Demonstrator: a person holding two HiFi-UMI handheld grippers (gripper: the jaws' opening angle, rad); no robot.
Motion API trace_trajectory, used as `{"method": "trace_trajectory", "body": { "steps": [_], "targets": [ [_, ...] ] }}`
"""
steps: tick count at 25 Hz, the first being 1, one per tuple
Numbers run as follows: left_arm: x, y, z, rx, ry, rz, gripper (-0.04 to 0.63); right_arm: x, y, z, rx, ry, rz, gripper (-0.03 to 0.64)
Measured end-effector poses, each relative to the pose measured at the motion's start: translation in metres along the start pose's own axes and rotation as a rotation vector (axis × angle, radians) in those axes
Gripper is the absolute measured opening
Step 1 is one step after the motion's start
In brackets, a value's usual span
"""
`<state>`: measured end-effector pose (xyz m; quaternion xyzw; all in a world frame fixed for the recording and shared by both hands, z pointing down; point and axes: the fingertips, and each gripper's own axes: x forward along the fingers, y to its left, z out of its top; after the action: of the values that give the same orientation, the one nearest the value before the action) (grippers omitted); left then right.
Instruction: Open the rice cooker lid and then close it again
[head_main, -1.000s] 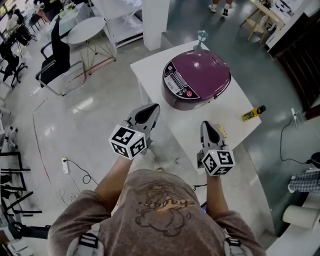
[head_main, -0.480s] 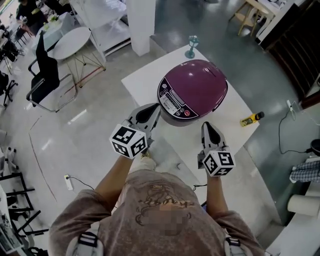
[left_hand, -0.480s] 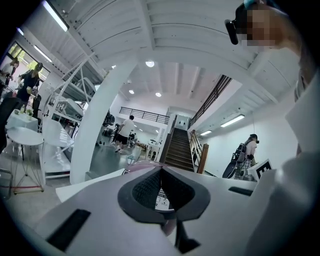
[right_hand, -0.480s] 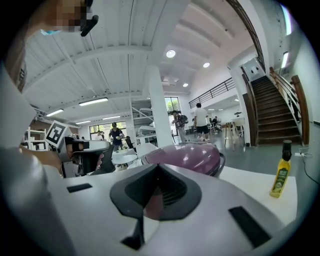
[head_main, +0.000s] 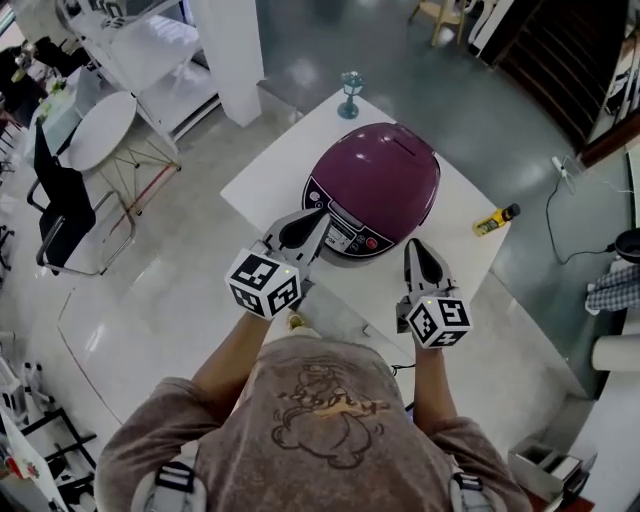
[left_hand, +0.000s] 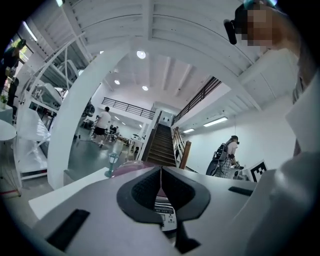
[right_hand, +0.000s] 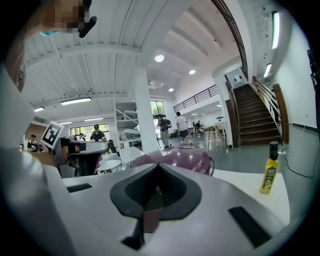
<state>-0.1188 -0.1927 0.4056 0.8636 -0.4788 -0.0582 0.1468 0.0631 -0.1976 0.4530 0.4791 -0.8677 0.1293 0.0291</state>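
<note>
At the far left of the head view a black chair (head_main: 62, 195) stands on the glossy floor beside a round white table (head_main: 98, 130), and a white pillar (head_main: 232, 55) rises further right. The left gripper (head_main: 318, 216) reaches over the near left edge of the white table (head_main: 268, 172). Its 2 jaws are pressed together with nothing between them, and the left gripper view shows only the cooker's control panel beyond their tips. Those tips lie just beside the front left of the purple rice cooker (head_main: 382, 180); whether they touch it cannot be told. A small stemmed glass (head_main: 350, 95) stands upright at the table's far corner, behind the cooker. The cooker sits near the middle of the table with its lid down and its control panel (head_main: 345, 225) facing the person. The right gripper (head_main: 413, 246) hovers over the table just in front of the cooker's near right side, apart from it, its 2 jaws likewise closed on nothing. Near the table's right edge lies a small yellow bottle (head_main: 494, 220), well clear of the cooker.
</note>
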Motion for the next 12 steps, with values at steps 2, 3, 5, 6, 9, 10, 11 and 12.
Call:
{"method": "trace_trajectory", "body": {
  "steps": [2, 3, 5, 6, 9, 10, 11, 12],
  "targets": [
    [0.006, 0.003, 0.0, 0.001, 0.014, -0.033, 0.023, 0.002, -0.001, 0.001, 0.001, -0.003, -0.025, 0.003],
    [0.008, 0.004, 0.0, -0.004, 0.019, -0.046, 0.023, 0.003, -0.002, 0.001, 0.0, -0.002, -0.034, 0.003],
    [0.012, 0.006, 0.0, -0.017, 0.023, -0.071, 0.025, 0.005, -0.002, 0.002, -0.005, 0.0, -0.044, 0.003],
    [0.014, 0.006, 0.0, -0.02, 0.025, -0.08, 0.025, 0.006, -0.003, 0.002, -0.006, 0.001, -0.047, 0.003],
    [0.021, 0.005, -0.001, -0.019, 0.032, -0.097, 0.04, 0.009, -0.01, 0.004, -0.005, -0.001, -0.051, 0.003],
    [0.023, 0.004, -0.002, -0.021, 0.036, -0.099, 0.053, 0.009, -0.012, 0.006, -0.005, -0.003, -0.051, 0.003],
    [0.025, 0.003, -0.003, -0.021, 0.041, -0.1, 0.063, 0.01, -0.014, 0.008, -0.005, -0.006, -0.048, 0.003],
    [0.027, 0.002, -0.005, -0.021, 0.045, -0.102, 0.074, 0.011, -0.017, 0.009, -0.004, -0.009, -0.045, 0.003]
  ]
}}
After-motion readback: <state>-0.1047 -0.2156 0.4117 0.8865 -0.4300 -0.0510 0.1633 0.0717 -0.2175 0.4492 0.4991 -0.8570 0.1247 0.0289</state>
